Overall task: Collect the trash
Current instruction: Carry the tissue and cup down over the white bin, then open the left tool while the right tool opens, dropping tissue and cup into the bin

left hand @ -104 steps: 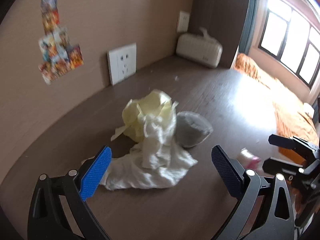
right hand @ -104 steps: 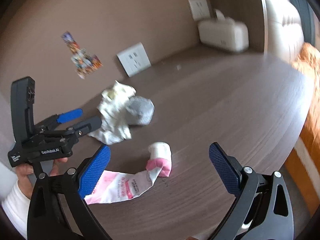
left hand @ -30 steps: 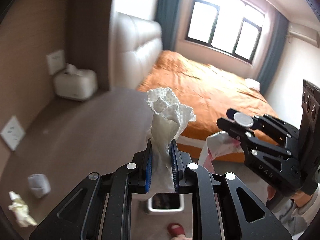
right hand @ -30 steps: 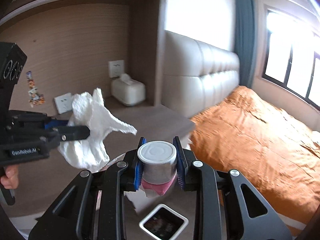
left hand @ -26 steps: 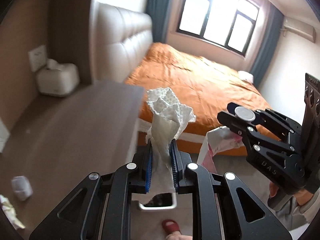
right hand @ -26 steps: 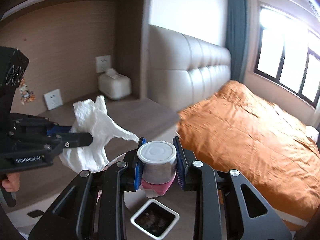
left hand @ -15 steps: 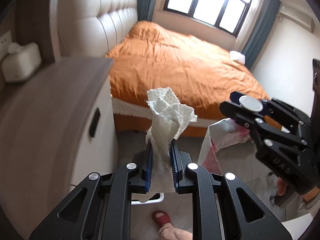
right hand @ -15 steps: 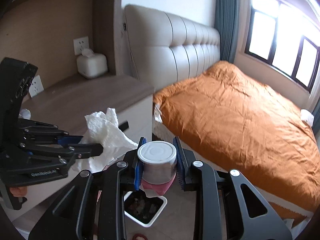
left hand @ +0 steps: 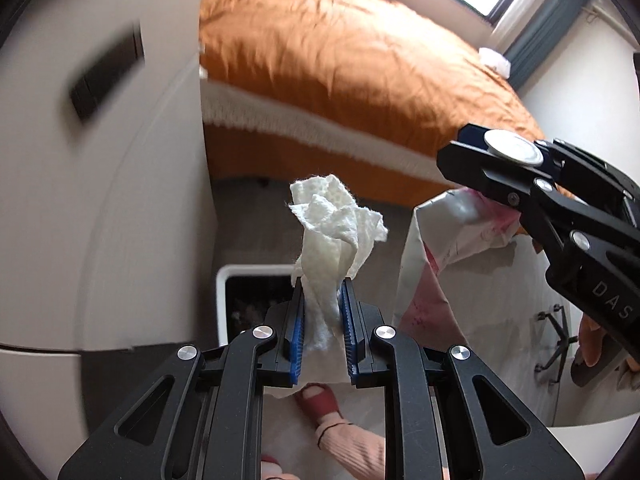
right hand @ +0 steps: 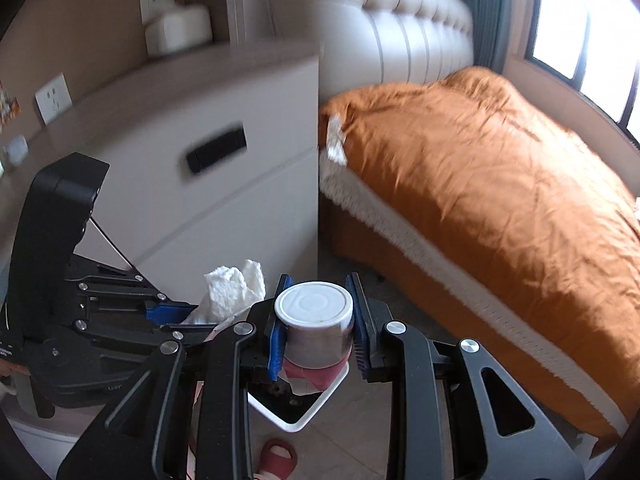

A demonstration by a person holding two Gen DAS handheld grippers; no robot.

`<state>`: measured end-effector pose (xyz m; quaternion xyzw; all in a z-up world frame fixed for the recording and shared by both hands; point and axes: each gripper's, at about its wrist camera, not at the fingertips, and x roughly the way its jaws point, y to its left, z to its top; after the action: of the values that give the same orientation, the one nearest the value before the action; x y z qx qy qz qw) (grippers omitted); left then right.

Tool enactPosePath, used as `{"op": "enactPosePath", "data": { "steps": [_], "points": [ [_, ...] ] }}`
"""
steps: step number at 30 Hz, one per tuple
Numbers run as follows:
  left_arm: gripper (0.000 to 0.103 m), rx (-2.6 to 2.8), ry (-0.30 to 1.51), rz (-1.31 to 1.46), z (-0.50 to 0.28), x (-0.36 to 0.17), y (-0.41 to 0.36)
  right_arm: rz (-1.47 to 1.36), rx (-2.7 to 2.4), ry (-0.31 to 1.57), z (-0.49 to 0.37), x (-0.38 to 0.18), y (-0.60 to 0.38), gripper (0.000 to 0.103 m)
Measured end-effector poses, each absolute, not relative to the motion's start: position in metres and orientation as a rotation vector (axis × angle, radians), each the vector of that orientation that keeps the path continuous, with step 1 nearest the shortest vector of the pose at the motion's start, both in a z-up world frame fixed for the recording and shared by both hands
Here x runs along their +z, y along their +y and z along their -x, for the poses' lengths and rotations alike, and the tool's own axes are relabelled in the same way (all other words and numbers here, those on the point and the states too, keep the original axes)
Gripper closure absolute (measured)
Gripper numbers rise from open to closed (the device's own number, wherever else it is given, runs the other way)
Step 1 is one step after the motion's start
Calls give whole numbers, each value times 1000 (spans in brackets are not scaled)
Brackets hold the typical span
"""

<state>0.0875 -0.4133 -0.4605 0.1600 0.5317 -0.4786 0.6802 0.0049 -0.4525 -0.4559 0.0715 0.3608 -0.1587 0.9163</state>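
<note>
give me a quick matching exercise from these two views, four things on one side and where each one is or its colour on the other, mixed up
Things:
1. crumpled paper towel
2. white-lidded container
3. trash bin
4. bedspread

Place or colour:
A. orange
B. on the floor, below both tools
C. clamped in the left tool
D. clamped in the right tool, with a pink and white wrapper hanging from it

Pairs: 1-C, 2-D, 3-B, 4-A
</note>
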Motion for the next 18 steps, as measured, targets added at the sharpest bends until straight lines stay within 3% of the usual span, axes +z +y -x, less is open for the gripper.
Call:
{"op": "enactPosePath", "data": {
  "steps": [13,15,16,17,18],
  "points": [
    [86,-1009,1352,-329,-106,-631,-422,-189,-239,875,-56,-606,-463,74],
    [82,-1006,1371,-334,-105,-651,-421,-182,-230,890,-60,-621,-462,74],
    [77,-1001,1379,-340,-105,-659,-423,-180,-221,900,-63,-628,-461,73],
    [51,-993,1391,-341,-106,-671,-422,-176,-204,917,-65,-637,-461,71],
    [4,-982,1399,-337,-107,-679,-421,-179,-183,936,-69,-645,-462,56]
  ]
}}
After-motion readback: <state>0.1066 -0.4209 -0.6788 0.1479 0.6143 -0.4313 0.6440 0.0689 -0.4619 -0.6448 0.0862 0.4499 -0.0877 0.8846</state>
